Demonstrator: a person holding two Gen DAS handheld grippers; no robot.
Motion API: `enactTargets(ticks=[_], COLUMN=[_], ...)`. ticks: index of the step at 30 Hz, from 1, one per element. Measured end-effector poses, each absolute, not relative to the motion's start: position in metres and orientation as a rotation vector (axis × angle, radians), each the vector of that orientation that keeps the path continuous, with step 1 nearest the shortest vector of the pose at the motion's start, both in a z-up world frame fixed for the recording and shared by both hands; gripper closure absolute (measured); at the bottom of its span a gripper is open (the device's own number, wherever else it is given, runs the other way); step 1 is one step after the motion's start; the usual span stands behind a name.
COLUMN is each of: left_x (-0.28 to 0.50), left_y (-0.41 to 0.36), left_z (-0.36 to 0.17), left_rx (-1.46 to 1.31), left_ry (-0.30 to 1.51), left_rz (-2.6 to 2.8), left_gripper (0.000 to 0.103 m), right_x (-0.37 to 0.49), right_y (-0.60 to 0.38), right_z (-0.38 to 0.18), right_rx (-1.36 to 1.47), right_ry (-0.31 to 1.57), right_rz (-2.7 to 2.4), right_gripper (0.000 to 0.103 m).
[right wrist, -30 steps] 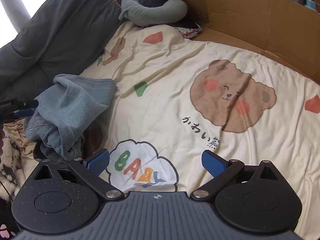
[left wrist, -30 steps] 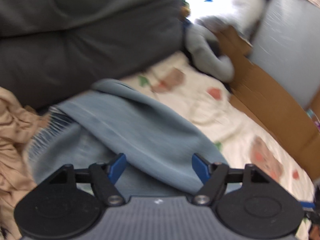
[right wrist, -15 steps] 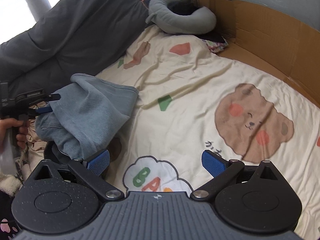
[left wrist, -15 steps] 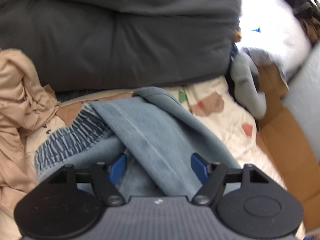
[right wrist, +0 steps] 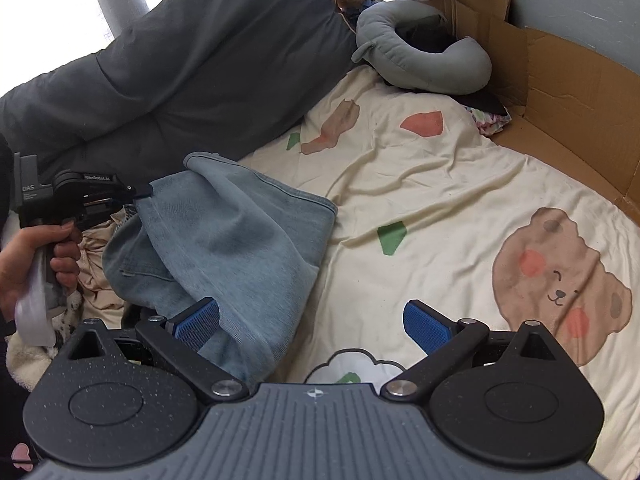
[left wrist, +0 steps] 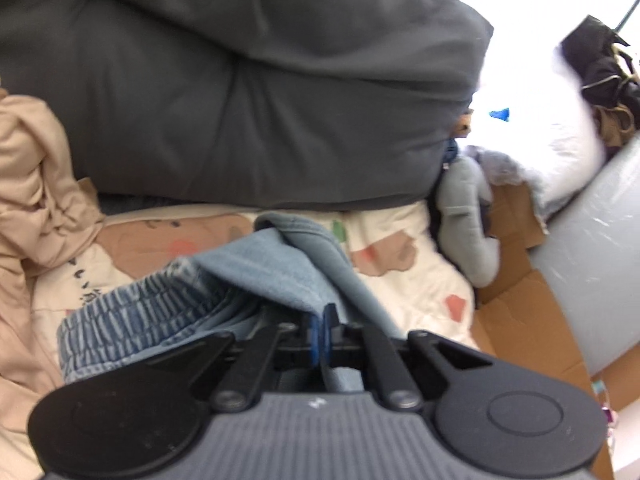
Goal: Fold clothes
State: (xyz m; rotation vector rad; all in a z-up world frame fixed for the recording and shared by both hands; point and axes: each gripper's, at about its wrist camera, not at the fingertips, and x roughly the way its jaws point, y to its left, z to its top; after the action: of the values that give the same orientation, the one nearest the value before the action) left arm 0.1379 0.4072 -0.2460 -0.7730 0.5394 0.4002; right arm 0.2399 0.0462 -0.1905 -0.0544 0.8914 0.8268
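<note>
1. Left wrist view, left edge: a crumpled beige garment (left wrist: pixel 36 184) lies bunched on the bed, beside the elastic waistband of the blue denim garment (left wrist: pixel 256 276).
2. Centre: the left gripper (left wrist: pixel 321 330) is clenched on a fold of the denim garment, its blue pads pressed together with fabric pinched between them.
3. Behind it, a dark grey duvet (left wrist: pixel 240 92) fills the upper half; to the right, a grey curved pillow (left wrist: pixel 466 216) leans by brown cardboard (left wrist: pixel 516 304).
4. Right wrist view, left edge: a person's hand (right wrist: pixel 38 254) grips the handle of the left gripper, whose tip meets the upper edge of the denim garment.
5. Centre: the denim garment lies heaped on the cream bear-print sheet (right wrist: pixel 460 208), near the duvet.
6. Bottom: the right gripper (right wrist: pixel 312 322) stands released, jaws wide; its left pad sits over the denim, its right pad over the bare sheet.
</note>
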Motion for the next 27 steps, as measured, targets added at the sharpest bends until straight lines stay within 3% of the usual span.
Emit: enactTargets(ticks=[27], left_x=[0.141], left_y=[0.278], left_z=[-0.183], left_rx=[-0.681], left_ry=[0.629], left_rz=[0.126], left_gripper=[0.101], right_x=[0.219], right_y=[0.049], right_z=[-0.181], right_rx=[0.036], right_ry=[0.78], right_rz=[0.929], right_gripper=[0.002])
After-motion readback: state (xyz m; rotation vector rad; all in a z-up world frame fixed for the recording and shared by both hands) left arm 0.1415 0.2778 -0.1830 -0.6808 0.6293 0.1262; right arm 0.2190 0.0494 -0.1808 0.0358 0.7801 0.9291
